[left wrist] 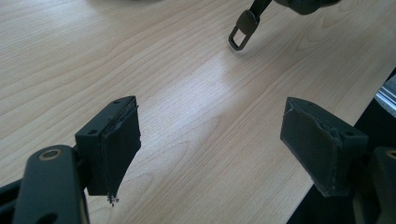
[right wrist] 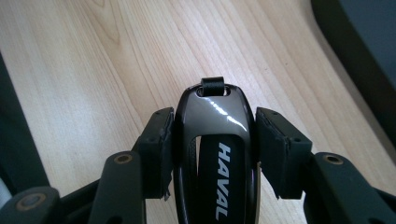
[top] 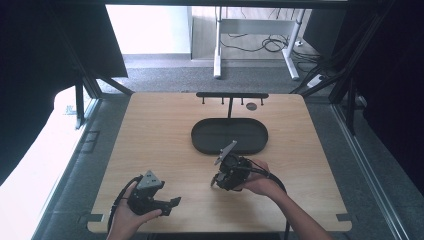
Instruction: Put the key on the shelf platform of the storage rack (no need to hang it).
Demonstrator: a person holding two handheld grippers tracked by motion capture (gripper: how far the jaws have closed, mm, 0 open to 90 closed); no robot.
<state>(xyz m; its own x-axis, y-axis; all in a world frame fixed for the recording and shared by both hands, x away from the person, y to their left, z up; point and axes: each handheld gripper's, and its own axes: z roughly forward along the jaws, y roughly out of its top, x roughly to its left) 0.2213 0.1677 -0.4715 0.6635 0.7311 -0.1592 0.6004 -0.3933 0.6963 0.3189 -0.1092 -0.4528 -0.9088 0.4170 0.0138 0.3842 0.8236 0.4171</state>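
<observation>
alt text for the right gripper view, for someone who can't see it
The right gripper clamps a glossy black car key fob marked HAVAL between its two black jaws, above a light wooden table. A small strap loop tops the fob, and a dark tray's rim crosses the upper right corner.

Left claw (left wrist: 210, 149) agape, right claw (right wrist: 212, 149) clamped.

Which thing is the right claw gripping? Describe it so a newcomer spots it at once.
Start at the oval black tray mid-table; just in front of it is the right claw. Clamped between its pads is a glossy black key fob, marked HAVAL in white with a small strap loop on its end.
</observation>
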